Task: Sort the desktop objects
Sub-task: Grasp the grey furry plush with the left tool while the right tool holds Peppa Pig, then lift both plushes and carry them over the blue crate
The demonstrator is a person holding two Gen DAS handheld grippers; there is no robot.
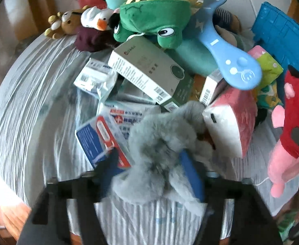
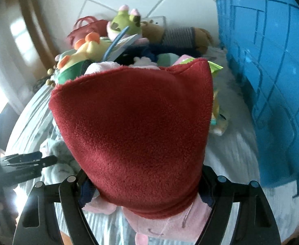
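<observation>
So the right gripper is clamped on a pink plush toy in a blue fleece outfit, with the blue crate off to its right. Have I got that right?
Not quite: the outfit is red, not blue. The right wrist view shows the right gripper clamped on the pink plush toy, whose red fleece outfit fills the middle of the picture. The blue crate does stand off to its right.

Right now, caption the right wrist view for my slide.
Right gripper clamps a pink plush in a red hood beside the blue crate.
</observation>
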